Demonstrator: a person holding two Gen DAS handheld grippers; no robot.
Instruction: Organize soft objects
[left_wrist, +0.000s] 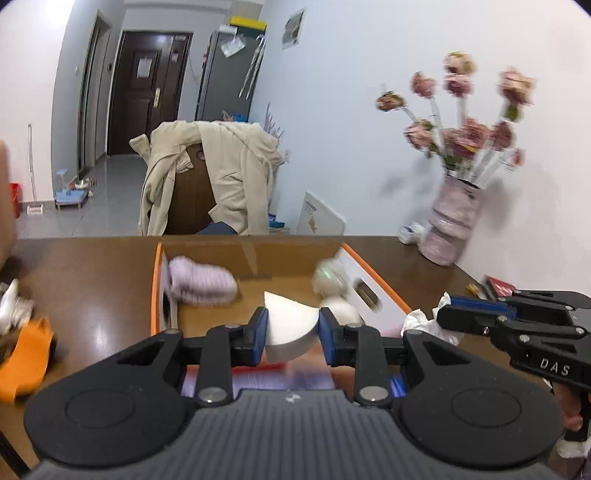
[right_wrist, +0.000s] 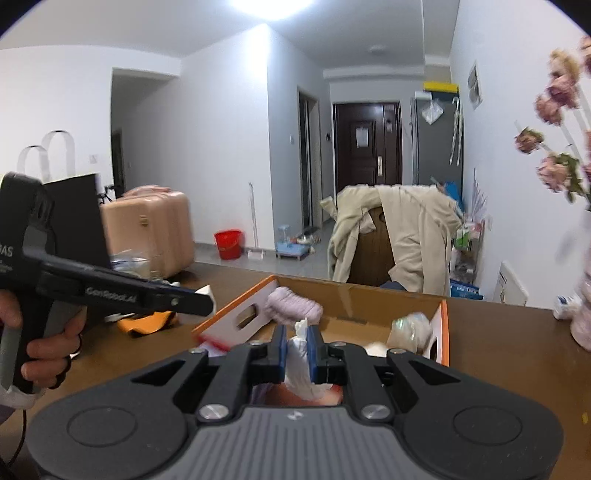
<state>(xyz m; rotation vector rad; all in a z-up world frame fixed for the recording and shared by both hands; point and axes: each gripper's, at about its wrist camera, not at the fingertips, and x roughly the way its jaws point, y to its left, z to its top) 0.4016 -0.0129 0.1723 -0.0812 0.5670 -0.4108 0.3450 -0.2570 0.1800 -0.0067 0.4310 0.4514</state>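
Note:
My left gripper (left_wrist: 291, 328) is shut on a white wedge-shaped foam piece (left_wrist: 290, 325), held over the near end of an open cardboard box (left_wrist: 295, 254) with orange-edged flaps. Inside the box lie a lilac knitted item (left_wrist: 201, 282) at the left and a whitish plush toy (left_wrist: 332, 284) at the right. My right gripper (right_wrist: 296, 350) is shut on a crumpled white tissue (right_wrist: 300, 354), above the box's near edge (right_wrist: 354, 295). In the left wrist view the right gripper (left_wrist: 443, 314) shows at the right with the tissue (left_wrist: 421, 321).
The box sits on a brown table (left_wrist: 92, 266). An orange cloth (left_wrist: 26, 354) lies at the left. A vase of pink flowers (left_wrist: 450, 221) stands at the back right by the wall. A chair draped with a beige coat (left_wrist: 221, 181) stands behind the table.

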